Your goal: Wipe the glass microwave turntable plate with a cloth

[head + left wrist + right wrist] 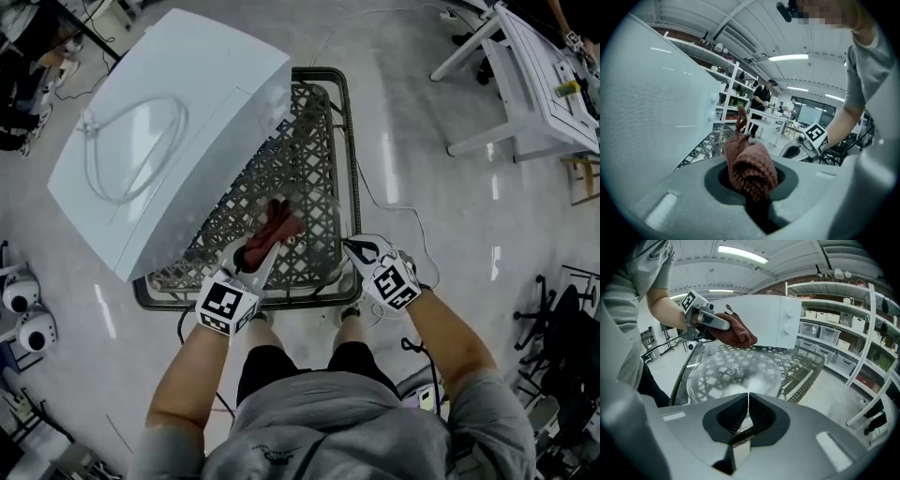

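The clear glass turntable plate [733, 373] is held by its near rim over the metal lattice table [349, 122]. My right gripper [748, 401] is shut on that rim, seen in the head view at the table's front right corner [359, 248]. A reddish-brown knitted cloth [750, 168] is clamped in my left gripper [751, 190], which is shut on it. In the head view the cloth [278, 225] lies against the faintly visible plate [323, 225], ahead of the left gripper [246, 258]. From the right gripper view, the cloth [738, 333] is at the plate's far edge.
A white microwave [169, 122] stands tilted across the left of the lattice table, close beside the left gripper. White tables [539, 84] and a shelf rack [834, 319] stand around. A cable [394, 202] trails on the floor to the right.
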